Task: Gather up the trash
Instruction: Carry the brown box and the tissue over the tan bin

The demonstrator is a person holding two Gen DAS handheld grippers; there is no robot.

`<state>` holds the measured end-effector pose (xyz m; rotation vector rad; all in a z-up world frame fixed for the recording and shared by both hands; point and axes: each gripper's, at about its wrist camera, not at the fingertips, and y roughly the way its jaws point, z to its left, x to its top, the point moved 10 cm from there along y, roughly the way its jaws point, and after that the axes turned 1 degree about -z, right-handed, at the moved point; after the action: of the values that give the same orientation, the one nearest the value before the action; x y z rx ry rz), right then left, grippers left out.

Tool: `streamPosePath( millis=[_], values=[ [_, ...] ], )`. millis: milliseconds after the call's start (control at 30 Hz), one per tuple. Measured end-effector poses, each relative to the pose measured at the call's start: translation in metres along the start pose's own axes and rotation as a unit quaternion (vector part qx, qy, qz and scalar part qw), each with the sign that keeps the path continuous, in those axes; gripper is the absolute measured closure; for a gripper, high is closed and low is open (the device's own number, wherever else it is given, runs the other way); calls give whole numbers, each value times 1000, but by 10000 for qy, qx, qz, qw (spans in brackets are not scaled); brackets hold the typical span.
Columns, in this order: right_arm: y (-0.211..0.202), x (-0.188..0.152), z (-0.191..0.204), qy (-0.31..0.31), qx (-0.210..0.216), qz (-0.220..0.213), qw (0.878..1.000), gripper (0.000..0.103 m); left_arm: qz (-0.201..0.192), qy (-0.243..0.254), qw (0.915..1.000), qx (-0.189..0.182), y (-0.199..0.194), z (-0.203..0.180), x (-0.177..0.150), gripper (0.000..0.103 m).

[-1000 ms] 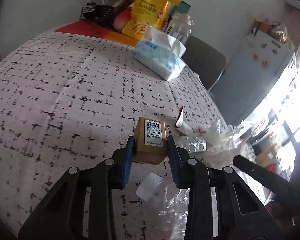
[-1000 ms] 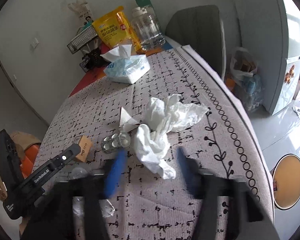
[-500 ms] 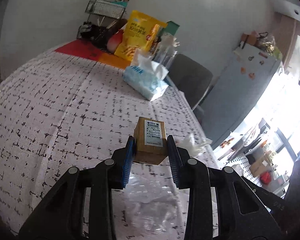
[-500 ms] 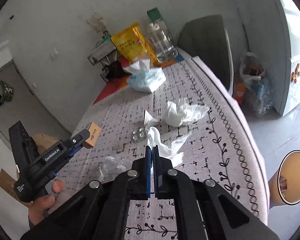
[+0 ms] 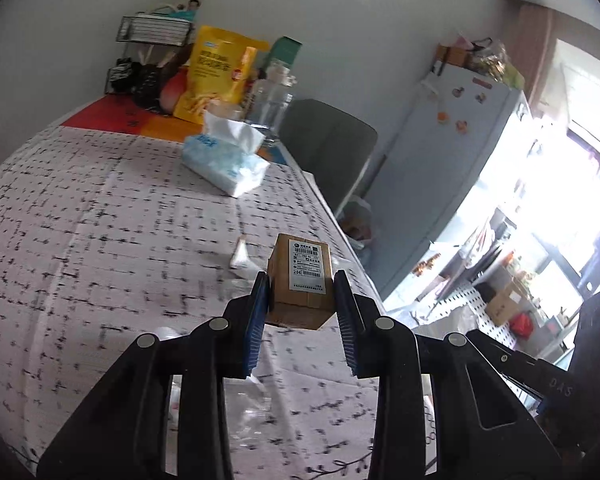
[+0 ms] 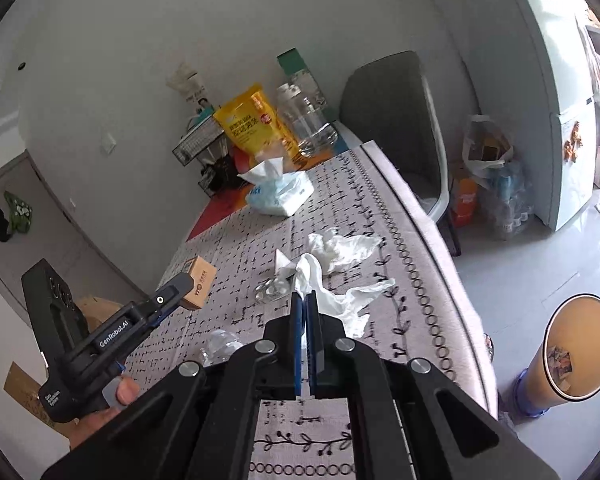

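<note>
While both loads hang clear of the tabletop [image 6: 416,240], we note:
Left hand-held gripper [image 5: 300,300]: clenched on box [image 5: 303,280]; stay level.
Right hand-held gripper [image 6: 305,312]: pinching tissue [image 6: 320,284]; carry over bin [image 6: 580,346].

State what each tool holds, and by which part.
Left tool: small cardboard box, by its two sides. Right tool: white tissue, pinched at one end.
</note>
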<state>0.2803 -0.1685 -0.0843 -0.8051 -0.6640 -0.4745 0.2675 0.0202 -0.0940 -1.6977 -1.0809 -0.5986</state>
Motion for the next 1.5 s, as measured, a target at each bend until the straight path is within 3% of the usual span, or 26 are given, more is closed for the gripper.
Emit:
streamPosePath(
  millis=[400, 667, 900, 1067, 1300, 1500],
  values=[
    [-52, 23, -89, 644, -245, -512, 9963, 101, 596, 582, 9952, -506, 55, -113, -49, 70],
    [-91, 25, -181, 1228, -589, -780, 9876, 101, 1017, 842, 9886, -729, 101, -186, -84, 70],
    [-114, 15, -272, 1877, -997, -957, 9725, 101, 1483, 988, 9812, -737, 154, -247, -133, 70],
    [-119, -2, -330, 2268, -1234, -922, 9617, 101, 1768, 1054, 9758, -744, 185, -281, -167, 70],
    [-112, -25, -404, 2759, -1530, -807, 9455, 100, 1898, 1051, 9744, -591, 223, -310, -204, 70],
    [-79, -48, -457, 3031, -1772, -497, 9350, 98, 2261, 1065, 9665, -581, 257, -322, -241, 70]
  ],
)
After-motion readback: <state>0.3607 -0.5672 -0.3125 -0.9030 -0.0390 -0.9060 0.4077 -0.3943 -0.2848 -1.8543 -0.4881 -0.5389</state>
